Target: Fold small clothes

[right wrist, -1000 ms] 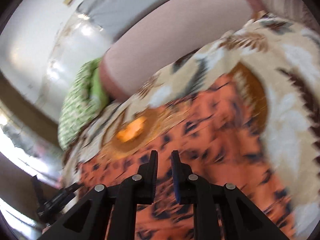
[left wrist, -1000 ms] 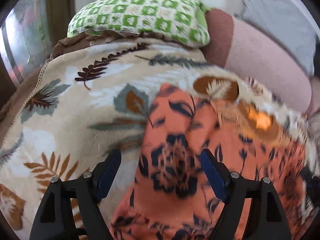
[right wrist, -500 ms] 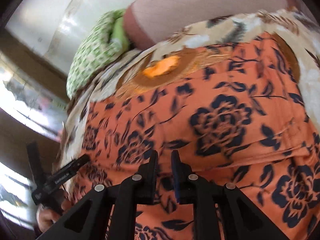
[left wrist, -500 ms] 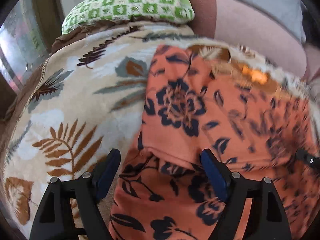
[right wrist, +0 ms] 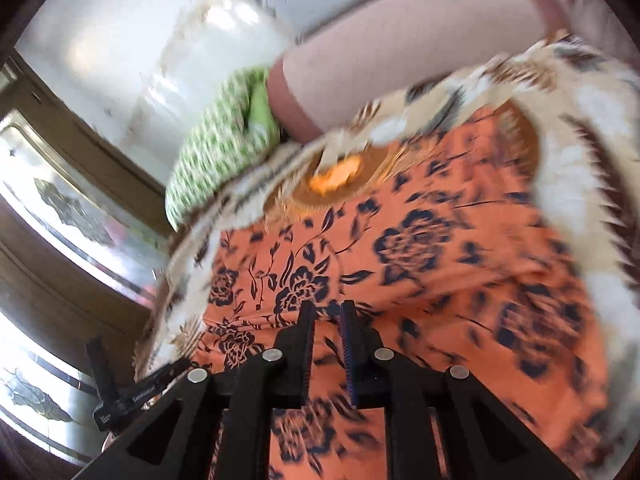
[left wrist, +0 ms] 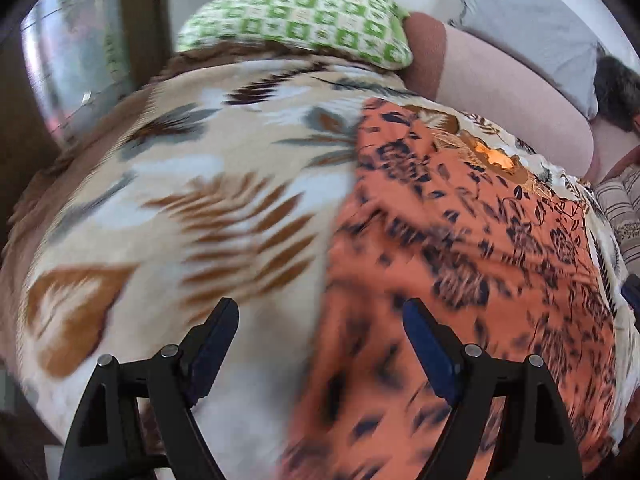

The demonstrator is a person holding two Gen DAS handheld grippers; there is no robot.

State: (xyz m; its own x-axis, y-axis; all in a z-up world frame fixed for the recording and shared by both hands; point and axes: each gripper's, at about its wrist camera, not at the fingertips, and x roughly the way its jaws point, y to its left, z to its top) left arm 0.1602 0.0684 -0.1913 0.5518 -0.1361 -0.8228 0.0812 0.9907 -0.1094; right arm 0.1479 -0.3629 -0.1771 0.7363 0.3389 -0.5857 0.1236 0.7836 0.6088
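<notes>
An orange garment with a dark flower print lies flat on a leaf-patterned blanket spread over a bed. My left gripper hovers open above the garment's left edge, one finger over the blanket and the other over the cloth, holding nothing. In the right wrist view the same garment fills the middle. My right gripper hangs over its near part with the jaws opening by a narrow gap; no cloth is pinched between them. The left gripper also shows at the lower left there.
A green checked pillow lies at the head of the bed, with a pink bolster and a grey pillow beside it. A glass-panelled door stands on the left. Striped fabric and a dark-haired head show at the right edge.
Both grippers have pulled back from the garment toward its near end. The left one has also slid left, off the cloth's middle to its left edge. The right jaws have parted slightly.
</notes>
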